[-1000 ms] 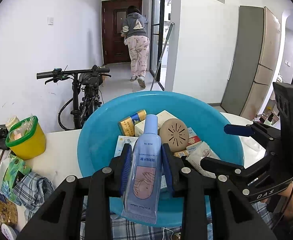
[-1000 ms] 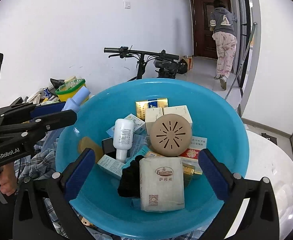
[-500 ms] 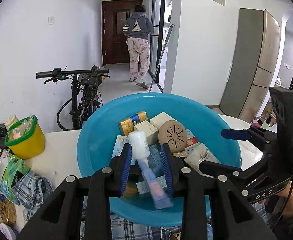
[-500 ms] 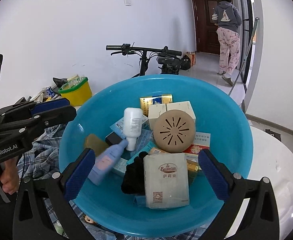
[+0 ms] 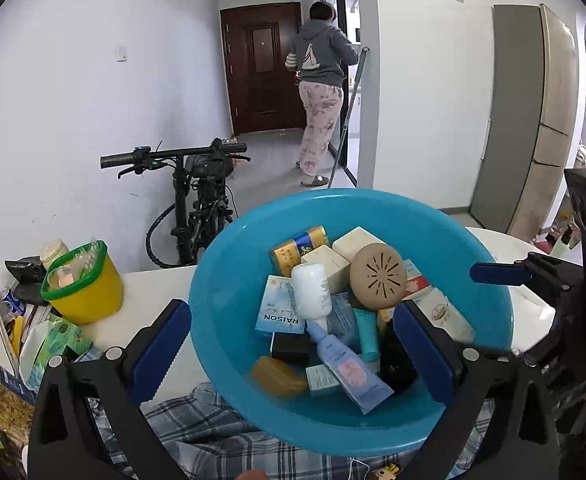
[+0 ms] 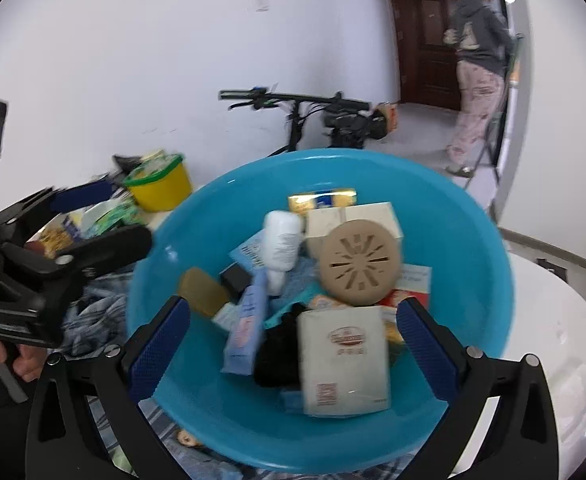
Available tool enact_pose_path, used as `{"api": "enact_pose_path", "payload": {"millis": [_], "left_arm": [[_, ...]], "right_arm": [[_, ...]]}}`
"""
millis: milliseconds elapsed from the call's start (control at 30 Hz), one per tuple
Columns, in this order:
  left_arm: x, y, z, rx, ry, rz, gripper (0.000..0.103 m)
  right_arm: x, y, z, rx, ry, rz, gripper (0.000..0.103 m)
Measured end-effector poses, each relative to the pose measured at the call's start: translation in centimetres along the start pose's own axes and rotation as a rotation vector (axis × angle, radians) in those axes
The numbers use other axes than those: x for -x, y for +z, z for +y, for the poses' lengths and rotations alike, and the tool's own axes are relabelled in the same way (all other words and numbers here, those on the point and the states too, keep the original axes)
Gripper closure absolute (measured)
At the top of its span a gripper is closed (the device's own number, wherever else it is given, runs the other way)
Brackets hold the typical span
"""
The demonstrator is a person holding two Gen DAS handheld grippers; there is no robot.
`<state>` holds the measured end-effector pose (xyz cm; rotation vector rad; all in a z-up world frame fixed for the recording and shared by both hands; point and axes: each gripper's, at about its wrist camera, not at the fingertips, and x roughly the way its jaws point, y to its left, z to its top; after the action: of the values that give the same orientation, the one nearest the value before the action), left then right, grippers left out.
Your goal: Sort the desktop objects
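Observation:
A blue plastic basin [image 5: 233,280] [image 6: 473,240] stands on the table and holds several items. A pale blue tube [image 5: 349,368] [image 6: 249,320] lies in it among boxes, a white bottle [image 5: 311,288] [image 6: 281,240], a round tan disc [image 5: 377,276] [image 6: 359,266] and a white packet [image 6: 343,360]. My left gripper [image 5: 291,344] is open and empty above the basin's near rim. My right gripper [image 6: 293,344] is open and empty over the basin; it shows at the right of the left wrist view [image 5: 533,276].
A yellow tub with a green rim [image 5: 81,288] [image 6: 161,186] stands at the left among packets and snacks [image 5: 9,352]. A plaid cloth [image 5: 197,428] lies under the basin. A bicycle [image 5: 197,200] leans behind the table. A person [image 5: 321,92] stands in the hallway.
My left gripper opened wide and let go of the pale blue tube, which dropped into the basin and lies there. The right gripper shifted slightly; its view is blurred.

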<state>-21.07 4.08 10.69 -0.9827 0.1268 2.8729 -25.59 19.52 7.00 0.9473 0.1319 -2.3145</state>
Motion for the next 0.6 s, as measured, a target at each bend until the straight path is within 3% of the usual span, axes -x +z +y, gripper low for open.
{"api": "enact_pose_path", "payload": {"millis": [267,400,600], "left_arm": [[2.5,0.6,0.1,0.002,-0.028,-0.038,0.000],[3.8,0.9,-0.1,0.007,-0.032,-0.049,0.000],[6.1,1.0,-0.8,0.003,-0.050,-0.079,0.000]], "right_arm": [[4.2,-0.5,4.4,0.095,-0.096,-0.022,0.000],[8.9,-2.3,6.6,0.128,-0.041,-0.086,0.000],[14.2,-6.7,9.0,0.133,-0.045,-0.051,0.000]]}}
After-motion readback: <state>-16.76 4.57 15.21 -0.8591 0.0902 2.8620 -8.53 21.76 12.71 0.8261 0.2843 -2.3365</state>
